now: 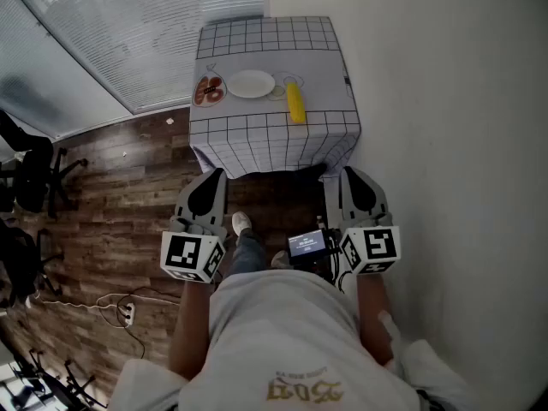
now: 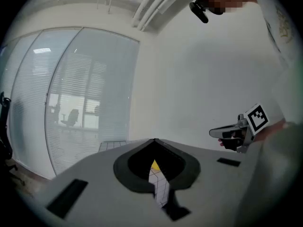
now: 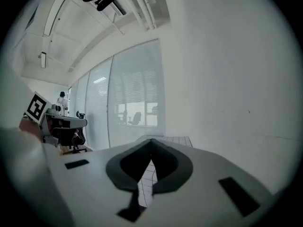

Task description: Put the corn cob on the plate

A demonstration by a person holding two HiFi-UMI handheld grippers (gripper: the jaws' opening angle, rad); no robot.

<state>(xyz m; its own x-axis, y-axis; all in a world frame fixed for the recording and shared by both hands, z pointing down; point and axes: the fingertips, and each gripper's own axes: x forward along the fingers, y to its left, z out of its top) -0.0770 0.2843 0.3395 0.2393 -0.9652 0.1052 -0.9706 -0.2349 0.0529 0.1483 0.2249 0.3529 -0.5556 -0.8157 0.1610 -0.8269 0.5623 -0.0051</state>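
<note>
Grid-cloth table [image 1: 318, 65] bearing, side by side, a corn cob [image 1: 294, 103], white plate [image 1: 251, 84] and small dish of food [image 1: 208, 90].

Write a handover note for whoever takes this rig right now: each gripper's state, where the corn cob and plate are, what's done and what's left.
Left gripper: shut, empty, held short of the grid-clothed table.
Right gripper: shut, empty, also short of the table.
Yellow corn cob: lying on the cloth just right of the round white plate, not on it.
Smaller plate of reddish-brown food: left of the white plate.
Done: nothing yet.
Left: step closer, open a gripper (the right looks nearer the cob), grasp the cob, set it on the white plate, release.
</note>
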